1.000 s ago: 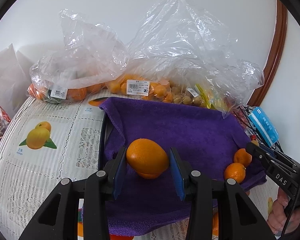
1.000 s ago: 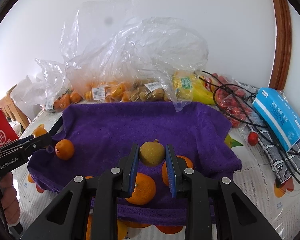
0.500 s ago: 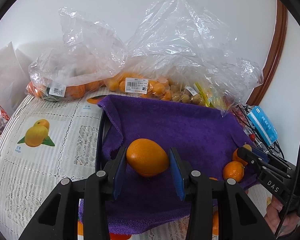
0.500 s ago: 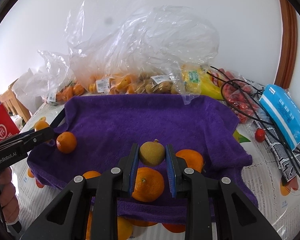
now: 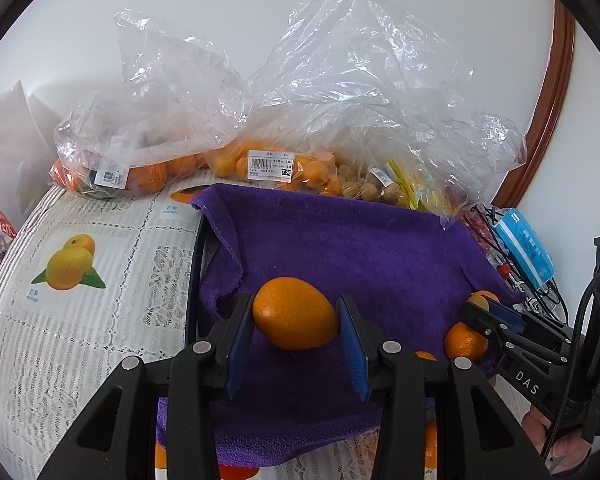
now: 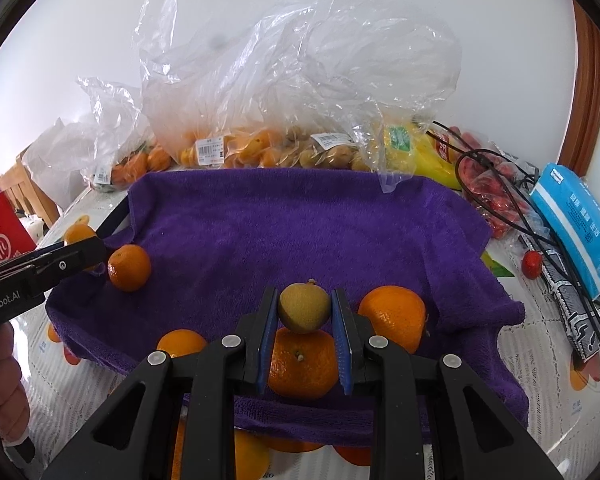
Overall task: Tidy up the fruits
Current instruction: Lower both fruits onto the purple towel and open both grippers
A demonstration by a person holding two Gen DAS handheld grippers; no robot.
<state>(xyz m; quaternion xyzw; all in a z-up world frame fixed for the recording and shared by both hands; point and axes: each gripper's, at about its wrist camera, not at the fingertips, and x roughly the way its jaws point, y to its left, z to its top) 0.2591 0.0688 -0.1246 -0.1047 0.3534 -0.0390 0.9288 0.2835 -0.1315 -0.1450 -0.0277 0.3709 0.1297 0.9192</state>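
My left gripper is shut on a large orange and holds it over the left part of the purple towel. My right gripper is shut on a small yellow-brown fruit above the towel's near edge. Three oranges lie on the towel near it, one below the fingers, one to the right, one to the left. Another orange lies at the towel's left side beside the left gripper's tip.
Clear plastic bags of oranges and small fruits line the wall behind the towel. A blue packet, black cables, red fruits and a banana bag lie at the right. A fruit-print tablecloth covers the table.
Both grippers have moved forward over the towel with their fruits still held. The oranges near the right gripper look closer and lower in view.
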